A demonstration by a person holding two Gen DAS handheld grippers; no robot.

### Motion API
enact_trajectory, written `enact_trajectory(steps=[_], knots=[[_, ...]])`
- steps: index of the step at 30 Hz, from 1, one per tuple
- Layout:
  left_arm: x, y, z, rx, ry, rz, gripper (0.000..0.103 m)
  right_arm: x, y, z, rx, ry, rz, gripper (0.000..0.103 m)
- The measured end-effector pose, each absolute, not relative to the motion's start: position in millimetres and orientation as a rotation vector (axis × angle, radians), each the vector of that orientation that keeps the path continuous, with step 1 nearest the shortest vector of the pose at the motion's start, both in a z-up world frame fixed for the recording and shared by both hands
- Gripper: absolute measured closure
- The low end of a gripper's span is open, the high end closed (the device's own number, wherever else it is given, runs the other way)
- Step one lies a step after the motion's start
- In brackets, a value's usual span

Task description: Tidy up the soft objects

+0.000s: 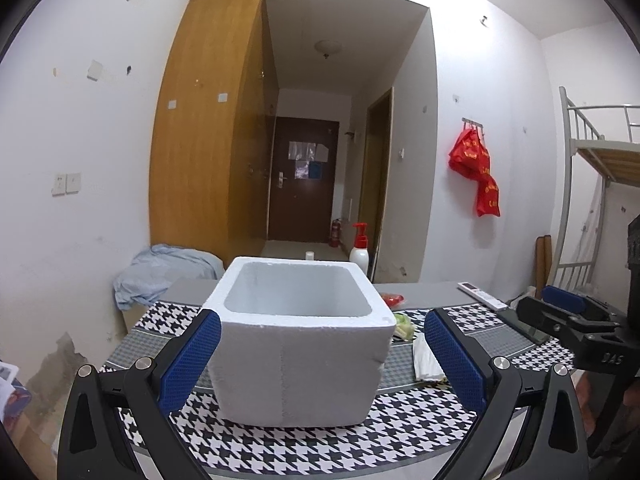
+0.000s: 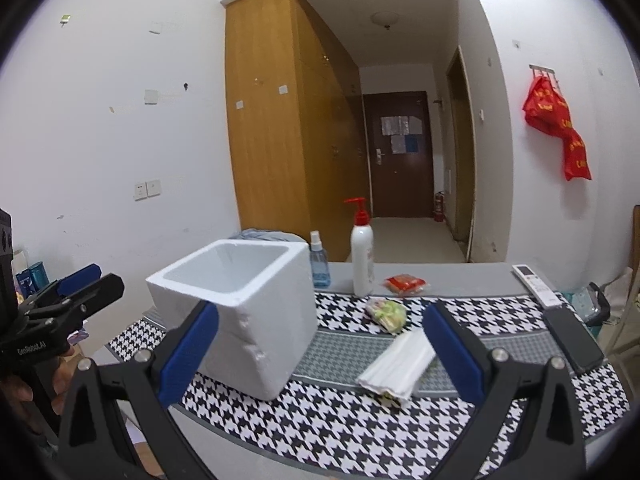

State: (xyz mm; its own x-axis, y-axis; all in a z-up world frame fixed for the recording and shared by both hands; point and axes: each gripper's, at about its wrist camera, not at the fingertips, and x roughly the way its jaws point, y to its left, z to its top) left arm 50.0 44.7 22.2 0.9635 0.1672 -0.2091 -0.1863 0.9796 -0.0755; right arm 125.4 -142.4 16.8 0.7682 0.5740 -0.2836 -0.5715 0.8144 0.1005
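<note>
Left wrist: your left hand-held gripper (image 1: pixel 322 354) gapes wide around the foam box (image 1: pixel 298 340) on the houndstooth-clothed worktop (image 1: pixel 320 448), wardrobe (image 1: pixel 208 120) behind.

Right wrist: your right hand-held gripper (image 2: pixel 320 354) is released above the white packet (image 2: pixel 396 364); snack bag (image 2: pixel 386 314) lies beyond.

A pump bottle (image 2: pixel 362 258) with a red top stands at the back of the desk (image 2: pixel 460 276), a small blue spray bottle (image 2: pixel 319 260) just beside it. A remote (image 2: pixel 536 283) and a dark phone (image 2: pixel 573 338) lie at the right edge. Red bags (image 2: pixel 560 128) hang on the wall.
</note>
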Motion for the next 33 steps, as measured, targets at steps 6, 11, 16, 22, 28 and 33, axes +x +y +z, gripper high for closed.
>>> enact_trajectory(steps=[6, 11, 16, 22, 28, 33], knots=[[56, 41, 16, -0.106, 0.215, 0.151, 0.001, 122, -155, 11, 0.024, 0.315, 0.594, 0.0], [62, 36, 11, -0.108, 0.228, 0.12, 0.001, 126, -158, 6, 0.015, 0.336, 0.553, 0.0], [70, 29, 7, -0.101, 0.242, 0.079, 0.001, 129, -168, 2, 0.039, 0.357, 0.543, 0.0], [81, 19, 4, -0.092, 0.258, 0.028, 0.001, 129, -177, 2, 0.046, 0.365, 0.509, 0.0], [93, 8, -3, -0.085, 0.282, -0.014, 0.001, 130, -191, -2, 0.054, 0.38, 0.464, 0.0], [104, -1, -5, -0.082, 0.3, -0.048, 0.001, 133, -201, -4, 0.06, 0.388, 0.439, 0.0]])
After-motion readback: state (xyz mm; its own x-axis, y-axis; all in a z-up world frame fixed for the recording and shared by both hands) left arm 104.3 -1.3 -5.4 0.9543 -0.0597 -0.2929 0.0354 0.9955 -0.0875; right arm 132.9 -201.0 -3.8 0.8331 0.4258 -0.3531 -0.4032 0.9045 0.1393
